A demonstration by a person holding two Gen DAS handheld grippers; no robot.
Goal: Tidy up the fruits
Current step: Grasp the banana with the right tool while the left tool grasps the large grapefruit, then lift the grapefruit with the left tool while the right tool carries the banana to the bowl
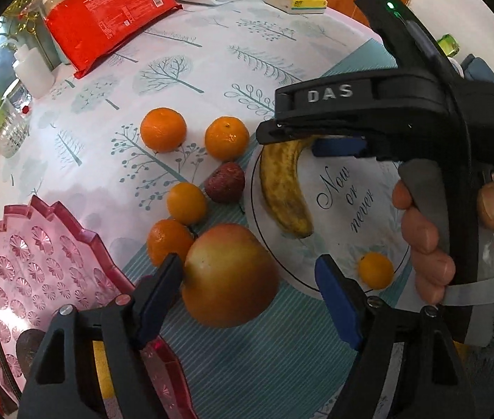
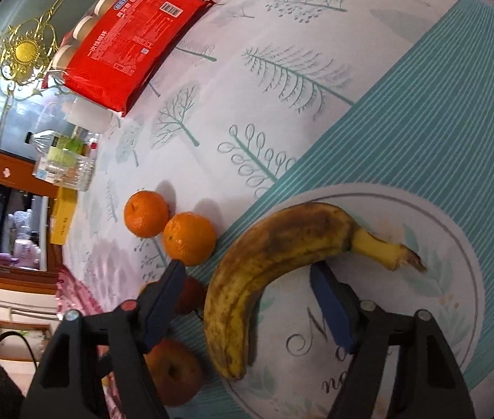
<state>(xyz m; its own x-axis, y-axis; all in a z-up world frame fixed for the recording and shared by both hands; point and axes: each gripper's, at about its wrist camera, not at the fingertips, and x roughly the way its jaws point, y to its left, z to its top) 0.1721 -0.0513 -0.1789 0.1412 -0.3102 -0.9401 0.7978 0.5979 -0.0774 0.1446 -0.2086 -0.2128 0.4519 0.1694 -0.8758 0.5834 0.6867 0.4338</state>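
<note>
From the left wrist, the left gripper (image 1: 247, 279) points down at a red-yellow apple (image 1: 229, 274) on the bench (image 1: 212, 70). Its fingers (image 1: 158, 291) are spread around the apple: the left pad touches the skin, the right pad stands clear, so nothing is pinched. Beside the apple lie four oranges (image 1: 163, 129), a dark red fruit (image 1: 225, 182) and a pink tray (image 1: 37, 272) at lower left. A white plate (image 1: 348, 241) carries a banana (image 1: 283, 188) and a small orange fruit (image 1: 375, 270). The right gripper (image 1: 317, 139), held in a hand (image 1: 456, 241), reaches over the banana's upper end.

From the right wrist, the right gripper (image 2: 250, 276) straddles the banana (image 2: 268, 272), which lies on the plate (image 2: 456, 279). One blue pad sits against the inner curve, the other stands off to the left; contact there is hard to judge, probably none. Two oranges (image 2: 189, 239) lie beyond.
</note>
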